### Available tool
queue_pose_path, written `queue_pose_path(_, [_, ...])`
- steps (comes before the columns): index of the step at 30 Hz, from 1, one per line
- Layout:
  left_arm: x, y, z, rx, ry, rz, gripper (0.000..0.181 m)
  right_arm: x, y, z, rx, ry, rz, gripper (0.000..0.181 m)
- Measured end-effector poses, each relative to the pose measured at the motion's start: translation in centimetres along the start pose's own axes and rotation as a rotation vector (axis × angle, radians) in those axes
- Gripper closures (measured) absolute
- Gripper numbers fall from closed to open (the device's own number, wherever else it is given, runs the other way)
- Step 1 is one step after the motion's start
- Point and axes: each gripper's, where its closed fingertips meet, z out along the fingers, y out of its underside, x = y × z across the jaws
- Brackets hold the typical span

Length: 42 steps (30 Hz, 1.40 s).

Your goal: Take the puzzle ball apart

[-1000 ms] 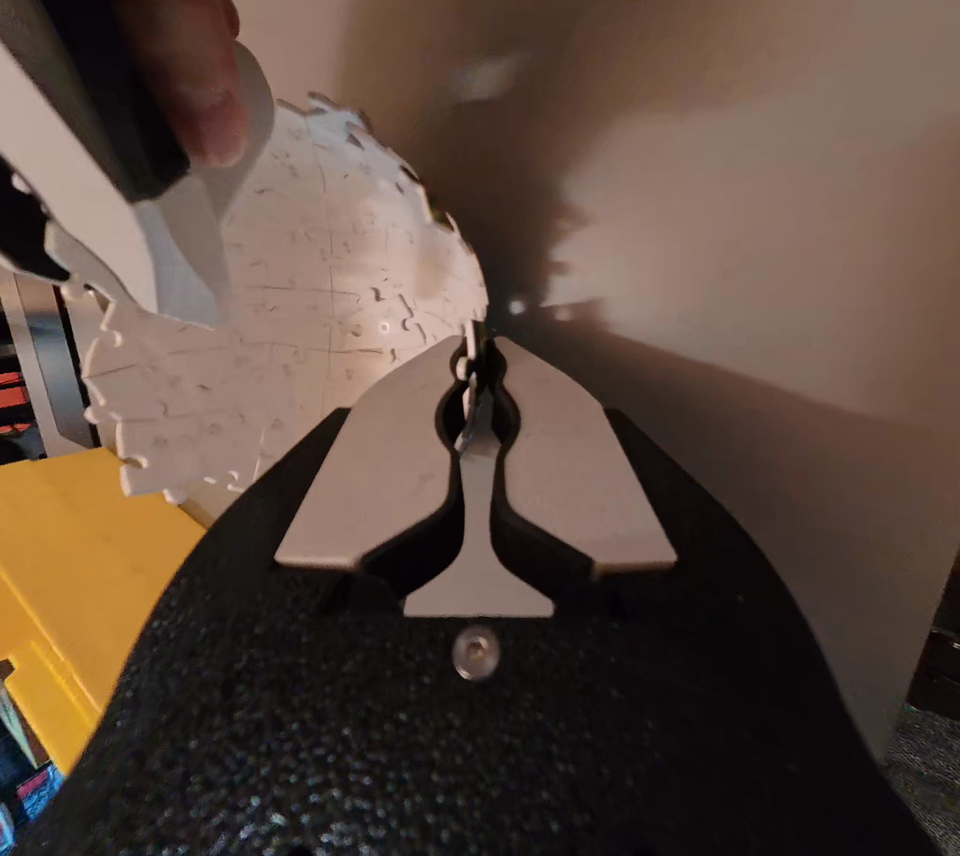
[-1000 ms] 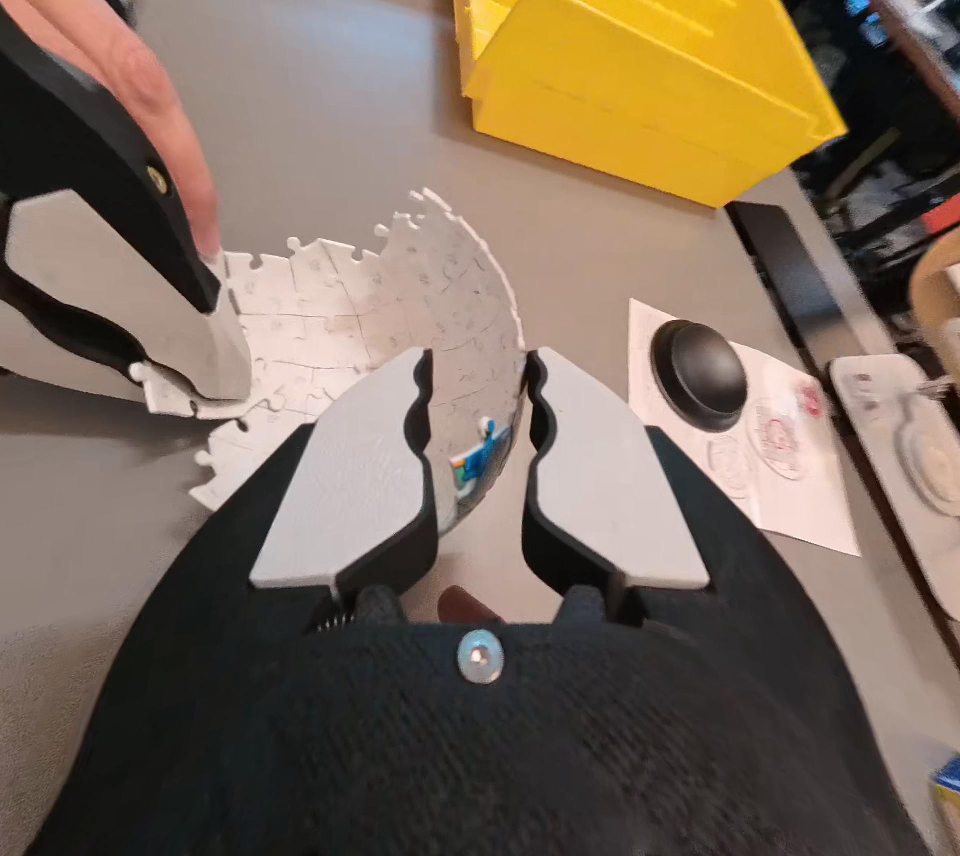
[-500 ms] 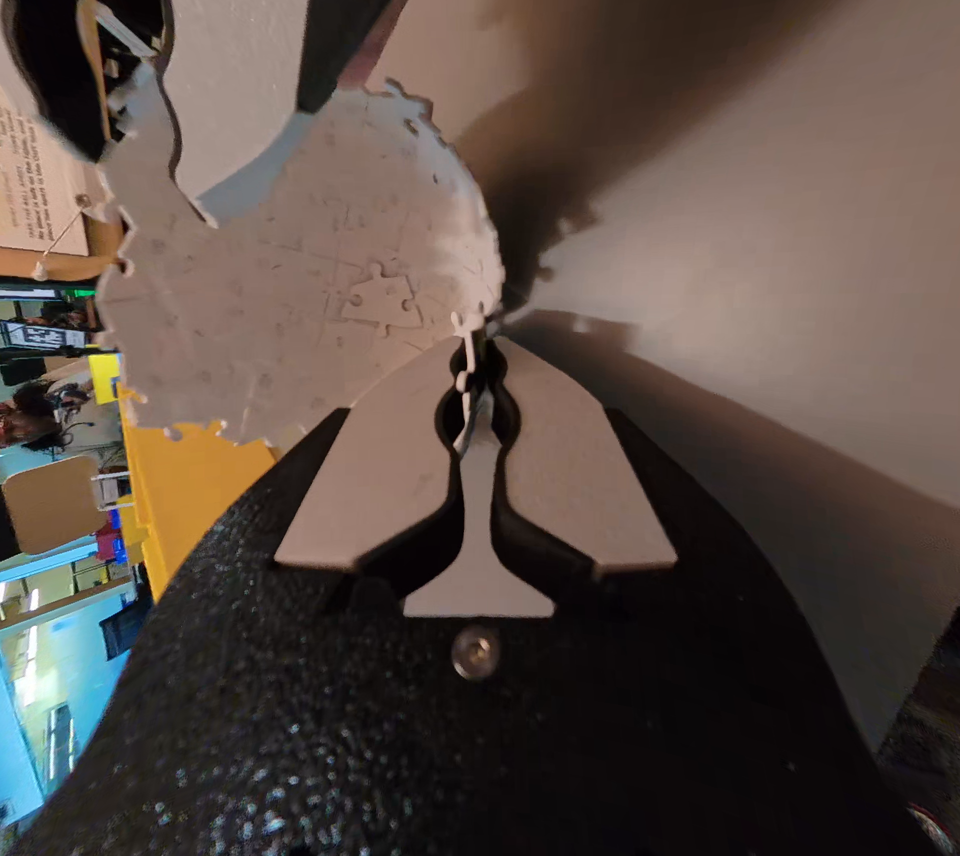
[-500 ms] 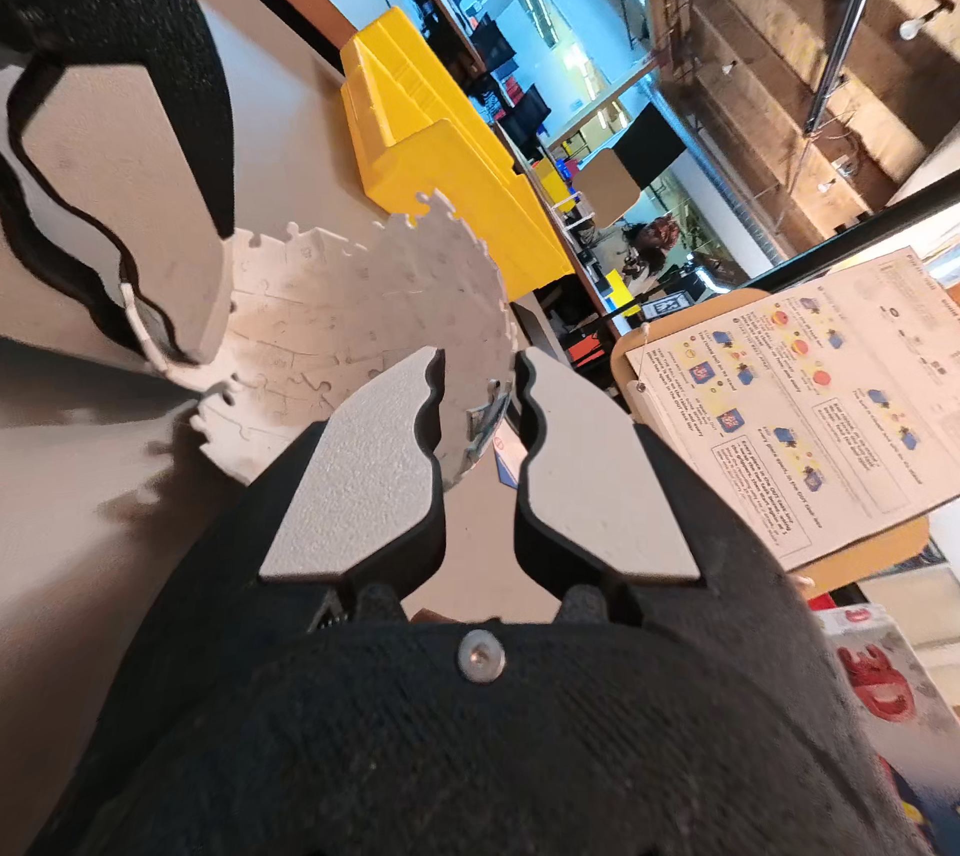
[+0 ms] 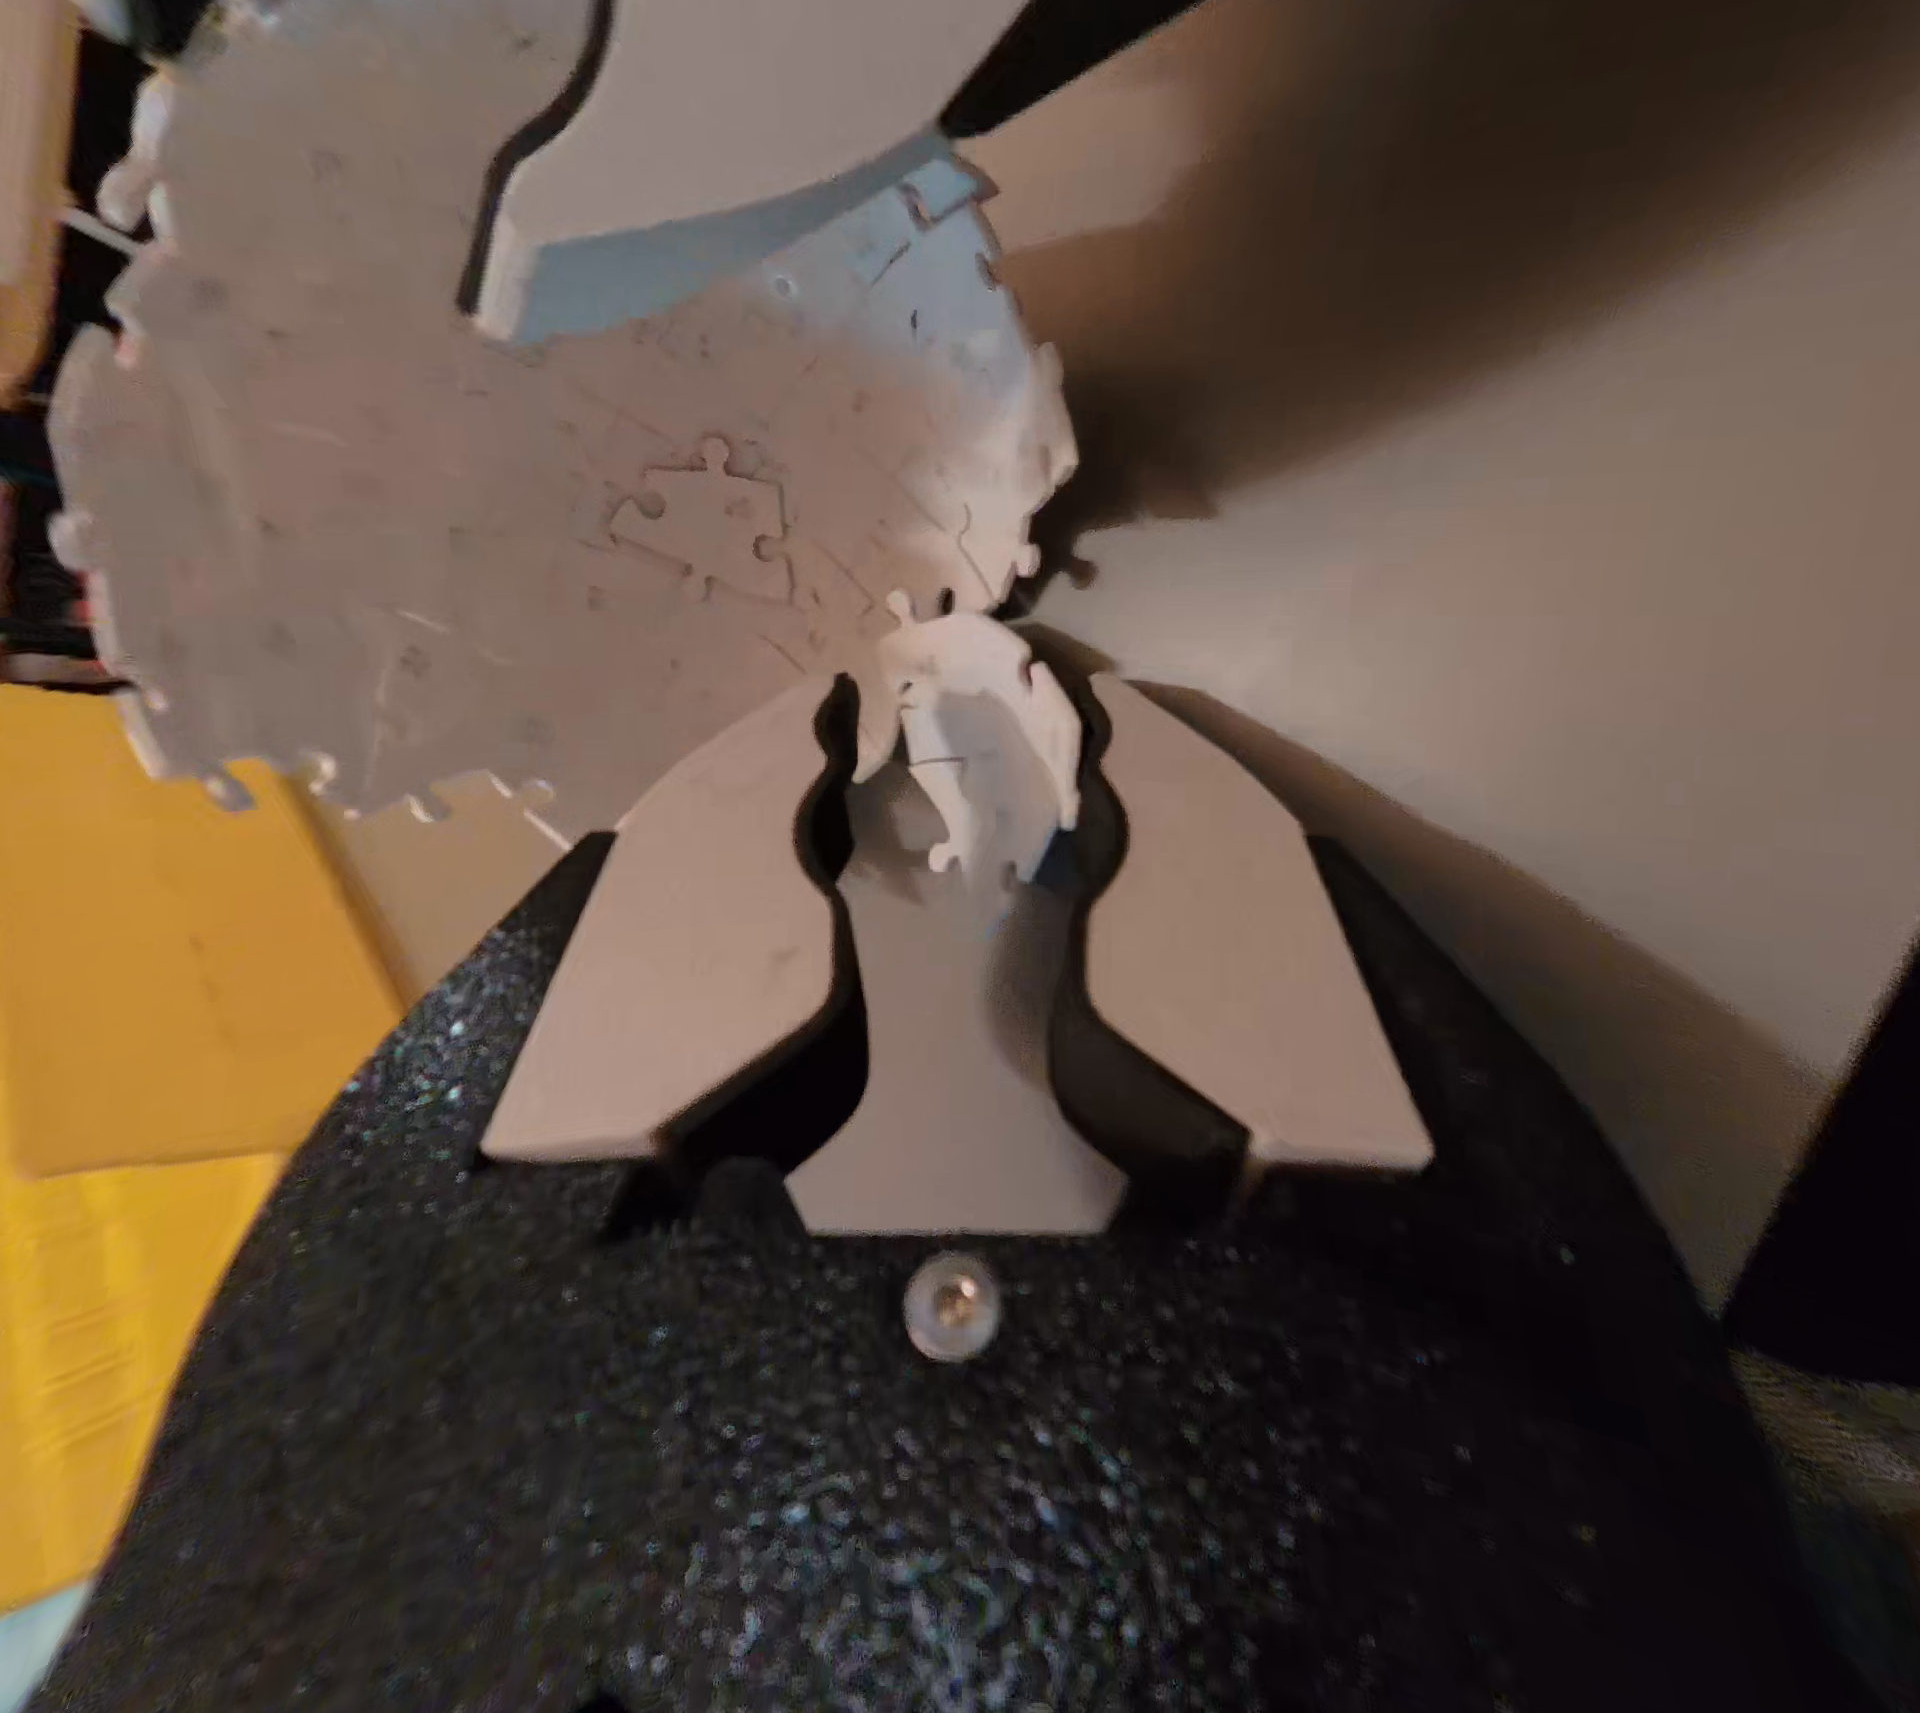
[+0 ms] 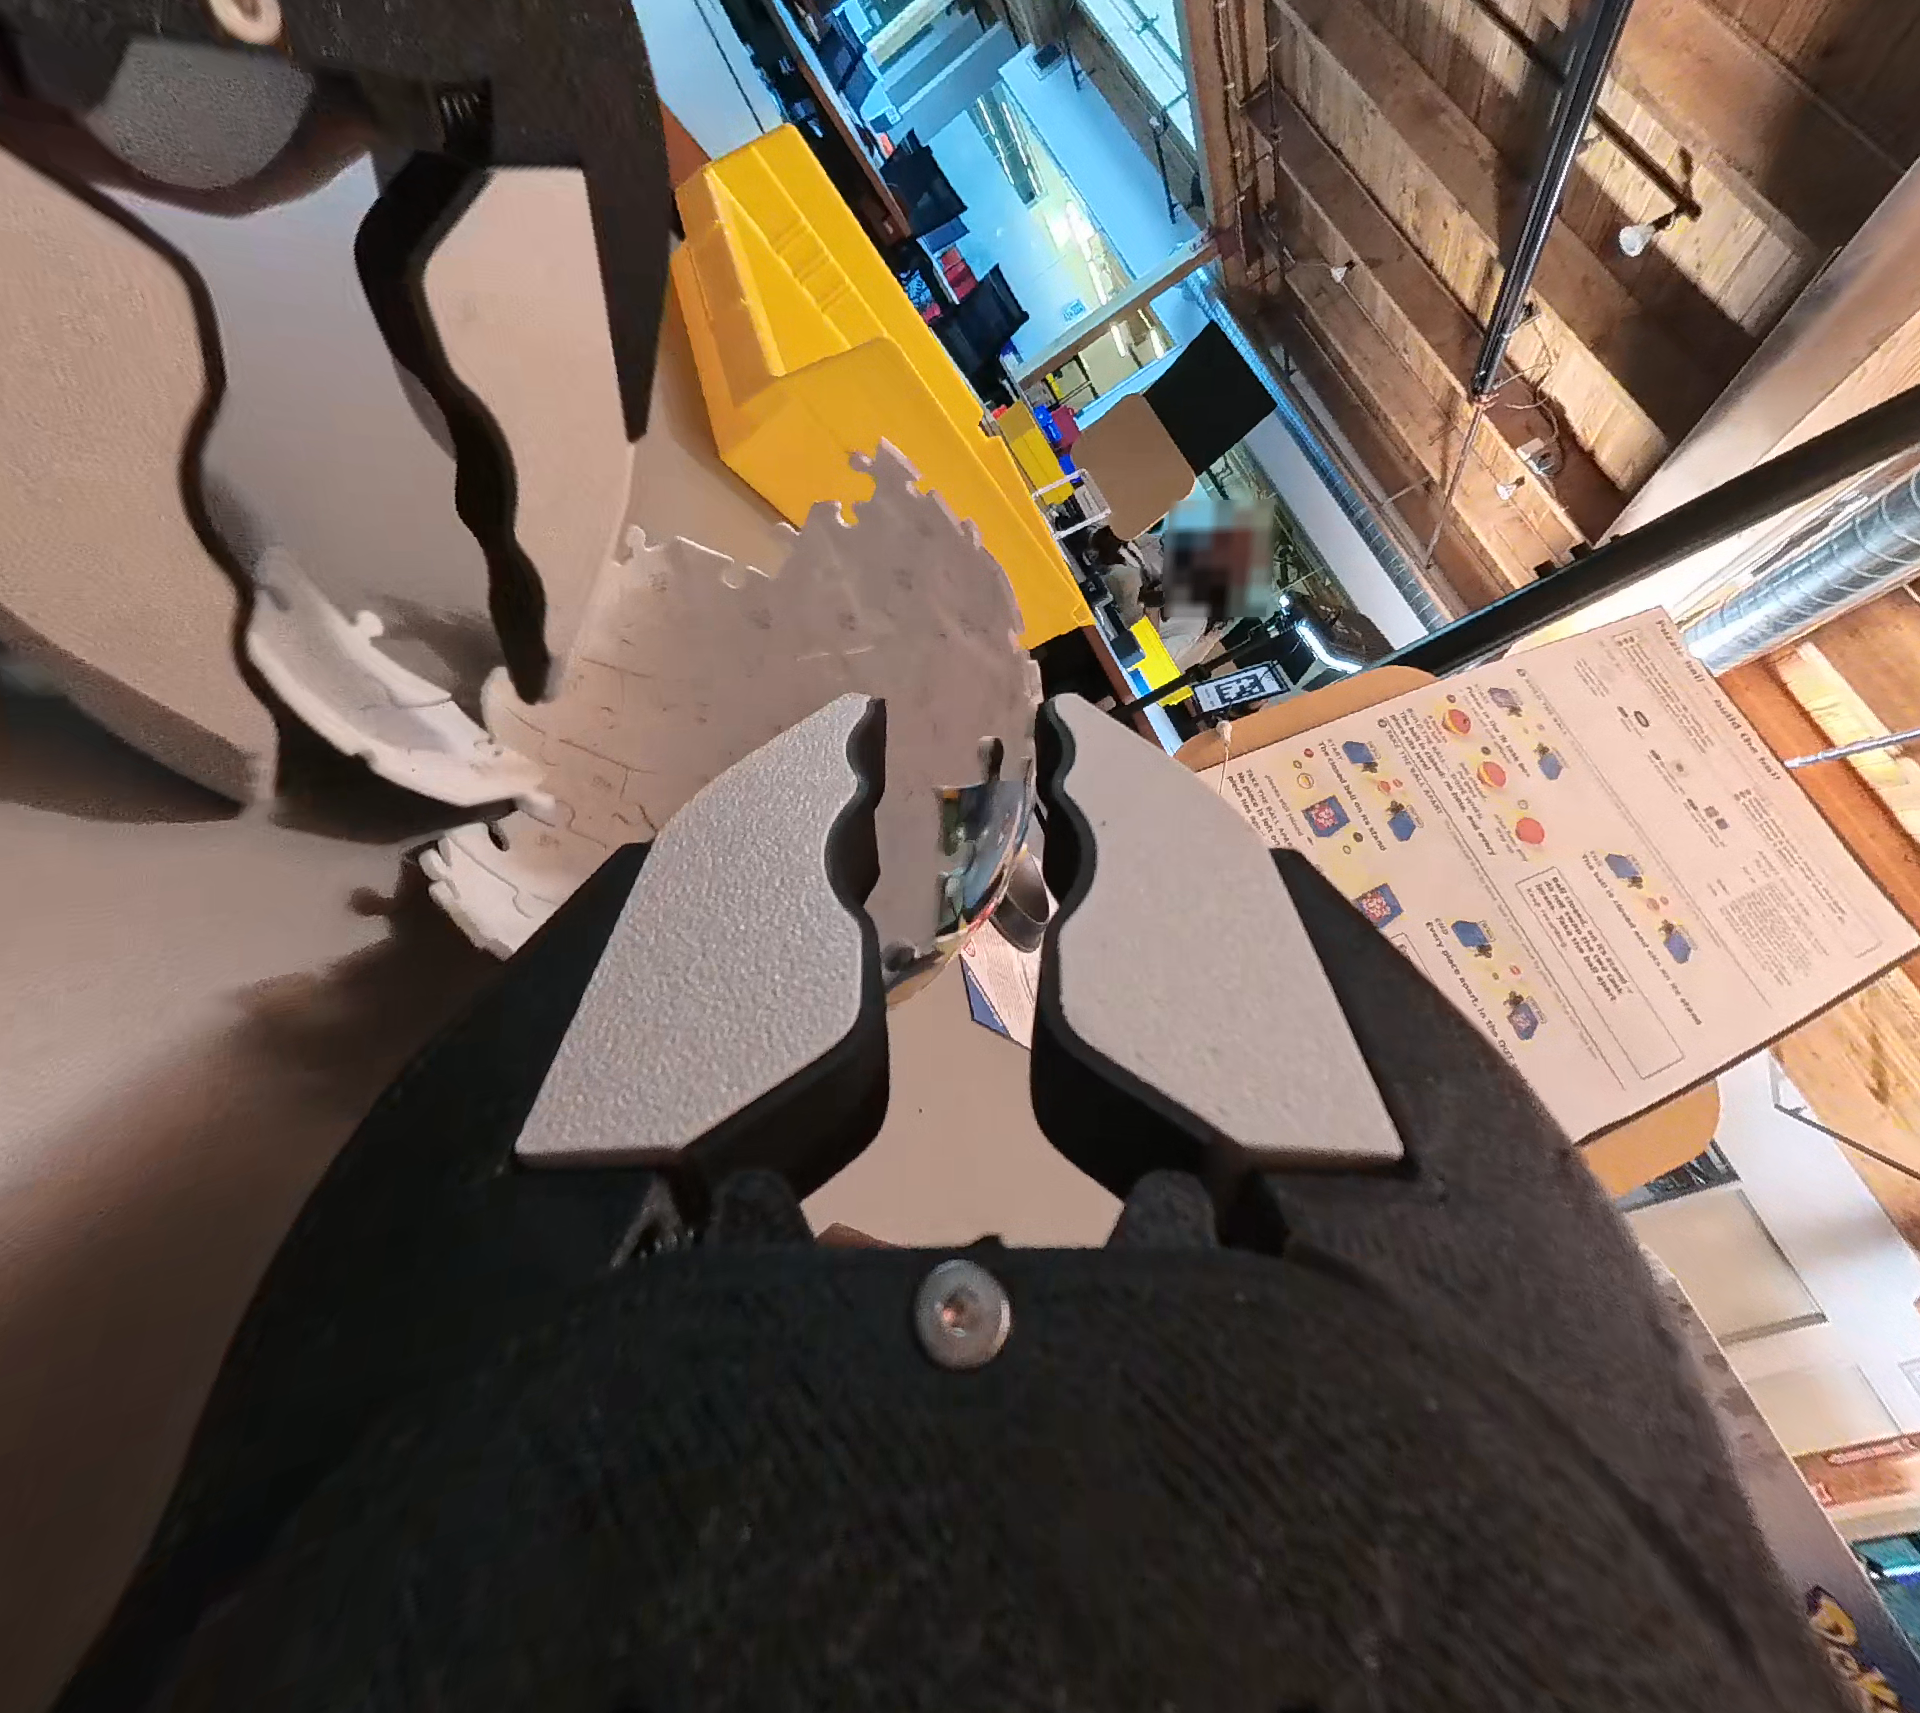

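Note:
The puzzle ball is down to a curved shell (image 5: 416,468) with a white inner side and a jagged rim. My right gripper (image 6: 958,713) is shut on the rim of the shell (image 6: 810,655) and holds it off the table. One of its fingers (image 5: 790,32) lies across the shell in the left wrist view. My left gripper (image 5: 961,676) is open at the shell's lower edge. A small strip of detached white pieces (image 5: 977,728) lies loose between its fingers. In the right wrist view the left gripper (image 6: 395,728) and the pieces (image 6: 374,707) are at the left.
A yellow bin (image 6: 831,375) stands on the grey table (image 5: 1455,520) behind the shell and also shows in the left wrist view (image 5: 125,936). A printed instruction sheet on a board (image 6: 1558,832) stands to the right.
My left gripper has opened, and a few pieces have come off the shell's edge and sit between its fingers. Both grippers and the shell have tilted up off the table.

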Motion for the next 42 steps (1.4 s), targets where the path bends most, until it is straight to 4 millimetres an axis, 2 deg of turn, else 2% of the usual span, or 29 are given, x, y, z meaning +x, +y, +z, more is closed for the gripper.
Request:
queue_pose_path(5, [0.4,-0.4,-1.4,0.111,0.131,-0.179,0.136,-0.1,-0.2,0.0,0.020,0.002,0.000,0.153])
queue_pose_path(7, [0.0,-1.0,-2.3,0.185,0.149,-0.255,0.141,-0.2,-0.4,0.0,0.030,0.004,-0.013,0.153])
queue_pose_path(8, [-0.3,-1.2,-2.6,0.212,0.149,-0.283,0.149,-0.2,-0.5,0.0,0.034,0.005,-0.015,0.154])
queue_pose_path(9, [-0.8,-1.1,-2.8,0.213,0.120,-0.302,0.158,-0.2,-0.5,-0.1,0.036,0.005,-0.016,0.154])
queue_pose_path(11, [-2.4,0.1,-2.5,0.139,-0.007,-0.317,0.158,-0.3,-0.5,-0.1,0.038,0.004,-0.017,0.154])
queue_pose_path(13, [-4.9,1.9,-2.5,0.047,-0.190,-0.372,0.137,-0.3,-0.5,-0.2,0.044,0.004,-0.016,0.153])
queue_pose_path(16, [-8.1,3.2,-3.1,0.063,-0.363,-0.554,0.120,-0.3,-0.4,-0.2,0.041,0.005,-0.017,0.153])
queue_pose_path(17, [-8.5,3.2,-3.0,0.102,-0.352,-0.637,0.114,-0.3,-0.4,-0.1,0.039,0.005,-0.018,0.153])
queue_pose_path(19, [-8.2,2.7,-2.2,0.158,-0.210,-0.812,0.122,-0.3,-0.5,-0.1,0.042,0.005,-0.018,0.153])
queue_pose_path(21, [-7.7,2.1,-1.3,0.187,-0.063,-0.907,0.124,-0.3,-0.5,-0.1,0.043,0.006,-0.020,0.154])
queue_pose_path(24, [-7.2,1.5,0.1,0.186,0.077,-0.844,0.126,-0.4,-0.5,0.0,0.046,0.005,-0.026,0.155])
queue_pose_path(26, [-6.7,0.9,0.9,0.182,0.151,-0.757,0.138,-0.3,-0.5,0.1,0.044,0.004,-0.022,0.155])
queue_pose_path(27, [-6.9,1.0,1.2,0.171,0.150,-0.727,0.140,-0.4,-0.5,0.1,0.048,-0.001,-0.019,0.156])
queue_pose_path(29, [-7.4,1.5,2.0,0.131,0.124,-0.698,0.158,-0.3,-0.6,0.1,0.051,0.004,-0.015,0.155])
queue_pose_path(31, [-7.7,1.5,2.4,0.130,0.128,-0.720,0.162,-0.1,-0.7,0.1,0.059,0.005,0.003,0.154])
queue_pose_path(35, [-7.9,1.5,2.5,0.157,0.114,-0.754,0.167,0.8,-1.3,-0.6,0.114,0.014,0.076,0.130])
queue_pose_path(38, [-8.0,1.4,2.2,0.193,0.085,-0.748,0.171,1.3,-3.3,-2.5,0.266,-0.109,0.229,0.111])
queue_pose_path(40, [-8.0,1.5,2.1,0.204,0.063,-0.738,0.174,3.1,-2.9,-3.2,0.282,-0.188,0.440,0.094])
queue_pose_path(42, [-8.0,1.6,2.1,0.217,0.051,-0.733,0.174,4.7,-2.4,-3.9,0.309,-0.305,0.630,0.087])
